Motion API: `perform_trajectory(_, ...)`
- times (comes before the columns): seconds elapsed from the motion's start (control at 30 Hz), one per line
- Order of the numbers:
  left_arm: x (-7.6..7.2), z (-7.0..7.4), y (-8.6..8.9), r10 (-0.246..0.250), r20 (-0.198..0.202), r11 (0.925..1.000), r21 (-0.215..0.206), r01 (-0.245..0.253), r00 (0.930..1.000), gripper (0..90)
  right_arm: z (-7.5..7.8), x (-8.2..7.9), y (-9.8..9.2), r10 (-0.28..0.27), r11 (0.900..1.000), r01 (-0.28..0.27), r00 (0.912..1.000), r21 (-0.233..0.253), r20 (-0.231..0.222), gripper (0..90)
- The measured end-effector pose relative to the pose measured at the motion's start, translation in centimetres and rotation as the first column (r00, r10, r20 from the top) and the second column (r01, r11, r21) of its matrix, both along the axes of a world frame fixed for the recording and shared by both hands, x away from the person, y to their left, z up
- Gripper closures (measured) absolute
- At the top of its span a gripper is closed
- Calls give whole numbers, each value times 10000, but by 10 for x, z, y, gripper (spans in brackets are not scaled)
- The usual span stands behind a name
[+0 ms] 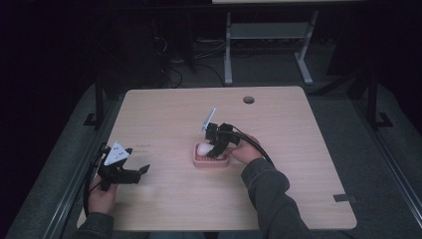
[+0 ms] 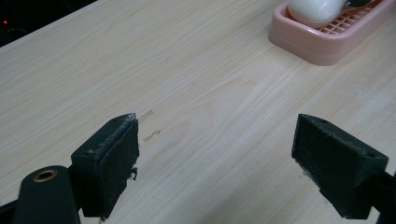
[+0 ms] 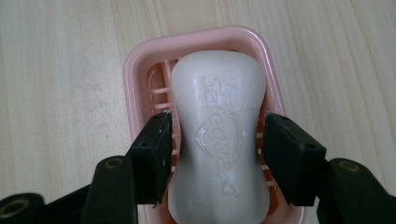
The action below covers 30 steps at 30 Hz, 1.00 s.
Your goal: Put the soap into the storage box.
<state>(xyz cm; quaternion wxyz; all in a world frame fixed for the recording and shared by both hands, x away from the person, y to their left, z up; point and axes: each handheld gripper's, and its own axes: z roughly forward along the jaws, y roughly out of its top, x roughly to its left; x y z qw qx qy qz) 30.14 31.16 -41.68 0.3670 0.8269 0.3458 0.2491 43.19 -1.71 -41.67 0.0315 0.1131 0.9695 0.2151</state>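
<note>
A white soap bar (image 3: pixel 217 74) with embossed lettering lies in a pink slatted soap dish (image 3: pixel 140 60) near the table's middle (image 1: pixel 211 163). My right gripper (image 3: pixel 217 123) straddles the bar's narrow waist, jaws apart with a thin gap on each side where the slats show. In the high view that gripper (image 1: pixel 216 149) reaches down over the soap (image 1: pixel 203 148). My left gripper (image 1: pixel 138 160) hovers at the table's left front, open and holding nothing. Its own view (image 2: pixel 215 140) looks over bare wood toward the dish (image 2: pixel 322 44) and soap (image 2: pixel 313 9).
The light wooden table (image 1: pixel 164 119) has a round cable hole (image 1: pixel 249 99) at the back and a dark tape mark (image 1: pixel 346 197) near the front right corner. Beyond the table stand desk legs (image 1: pixel 228 55) and cables on a dark floor.
</note>
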Motion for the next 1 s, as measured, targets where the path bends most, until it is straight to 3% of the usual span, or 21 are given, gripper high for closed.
perform_trajectory(1.0, 0, 0, 0, 21, 17, 10000, -31, -21, 10000, 146, 7, -1, -8, -328, 9988, 327, 9995, 374, 7, 377)
